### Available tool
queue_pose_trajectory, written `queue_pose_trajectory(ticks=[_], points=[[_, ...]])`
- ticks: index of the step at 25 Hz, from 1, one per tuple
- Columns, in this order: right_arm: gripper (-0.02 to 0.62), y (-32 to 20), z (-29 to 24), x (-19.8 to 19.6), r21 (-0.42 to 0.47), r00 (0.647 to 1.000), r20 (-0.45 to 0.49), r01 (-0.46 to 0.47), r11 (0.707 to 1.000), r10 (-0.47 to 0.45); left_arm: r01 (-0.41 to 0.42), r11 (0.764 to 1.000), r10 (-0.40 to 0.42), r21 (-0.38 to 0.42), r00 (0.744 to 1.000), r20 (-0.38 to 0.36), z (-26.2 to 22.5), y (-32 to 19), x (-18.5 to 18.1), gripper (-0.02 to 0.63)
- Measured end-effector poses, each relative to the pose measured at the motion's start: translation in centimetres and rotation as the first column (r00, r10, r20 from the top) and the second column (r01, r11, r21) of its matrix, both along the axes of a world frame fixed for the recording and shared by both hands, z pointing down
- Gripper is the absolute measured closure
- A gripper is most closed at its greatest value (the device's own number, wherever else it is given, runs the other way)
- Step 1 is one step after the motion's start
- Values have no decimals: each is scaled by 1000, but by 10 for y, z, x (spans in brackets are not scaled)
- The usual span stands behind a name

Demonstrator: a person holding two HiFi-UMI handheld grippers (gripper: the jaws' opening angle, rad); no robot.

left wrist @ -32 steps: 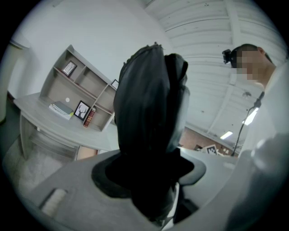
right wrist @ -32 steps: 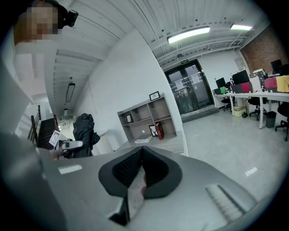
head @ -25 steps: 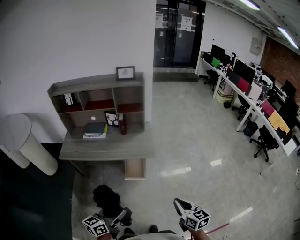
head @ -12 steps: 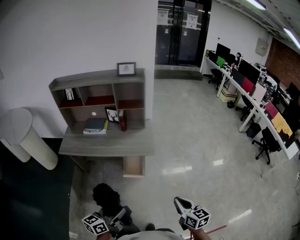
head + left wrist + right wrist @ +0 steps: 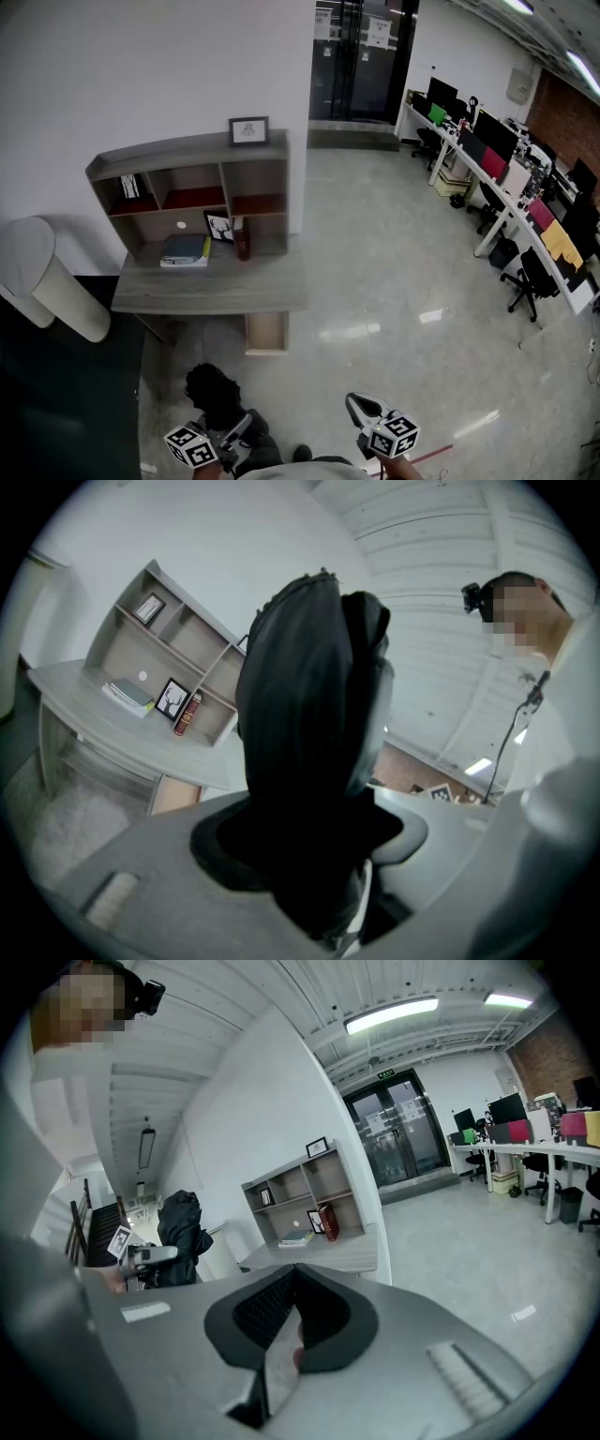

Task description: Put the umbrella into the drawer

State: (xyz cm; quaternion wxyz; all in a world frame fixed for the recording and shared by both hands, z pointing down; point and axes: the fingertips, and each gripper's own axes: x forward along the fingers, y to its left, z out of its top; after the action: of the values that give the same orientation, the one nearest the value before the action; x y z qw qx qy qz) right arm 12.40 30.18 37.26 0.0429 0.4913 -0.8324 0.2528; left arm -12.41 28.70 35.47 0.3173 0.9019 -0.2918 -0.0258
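**A:** What's furthest left?

**B:** A pale cylinder by the wall, just beside the counter's left edge. A shelf unit stands along the counter's back edge, with a framed picture on its top toward the right end.

**A:** Anything in the shelves?

**B:** A stack of books lies in the low bay, left of middle. To its right are a small frame and then a red book, standing upright.

**A:** And the umbrella?

**B:** The folded black umbrella is off the counter, above the floor out in front of the counter's front edge. The left hand-held gripper is clamped on it. In the left gripper view the dark fabric fills the gap between the jaws and rises upright from them.

**A:** The drawer?

**B:** The wooden drawer is pulled out below the counter's front right corner. It sits apart from the umbrella, a little to the umbrella's right and nearer the counter.

**A:** The other hand?

**B:** The right hand-held gripper hangs over the bare floor right of the drawer, its jaws drawn together on nothing.

**A:** Beyond that?

**B:** Dark glass doors at the back. Along the far right wall there's a row of office desks with monitors, and a black chair beside them.
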Motion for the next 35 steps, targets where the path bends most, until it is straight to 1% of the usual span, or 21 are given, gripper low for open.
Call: queue_pose_trajectory(ticks=[4,14,20,27,35], points=[[591,-24,1,-12,-6,1000,-9,-15,1000,15,-21,1000,21,-8,1000,-12,2,-27,-9,359],[591,-86,6,-55,-28,998,-31,-53,998,52,-86,996,86,-38,996,2,11,-101,-47,359],[591,-117,8,-77,-37,994,-48,-96,995,94,-135,989,135,-57,991,-5,21,-138,-66,359],[591,-143,11,-105,-44,988,-71,-139,989,136,-200,978,199,-57,980,-7,29,-172,-87,359],[591,-154,22,-125,-68,984,-72,-168,983,163,-232,969,233,-89,972,1,44,-189,-102,359]])
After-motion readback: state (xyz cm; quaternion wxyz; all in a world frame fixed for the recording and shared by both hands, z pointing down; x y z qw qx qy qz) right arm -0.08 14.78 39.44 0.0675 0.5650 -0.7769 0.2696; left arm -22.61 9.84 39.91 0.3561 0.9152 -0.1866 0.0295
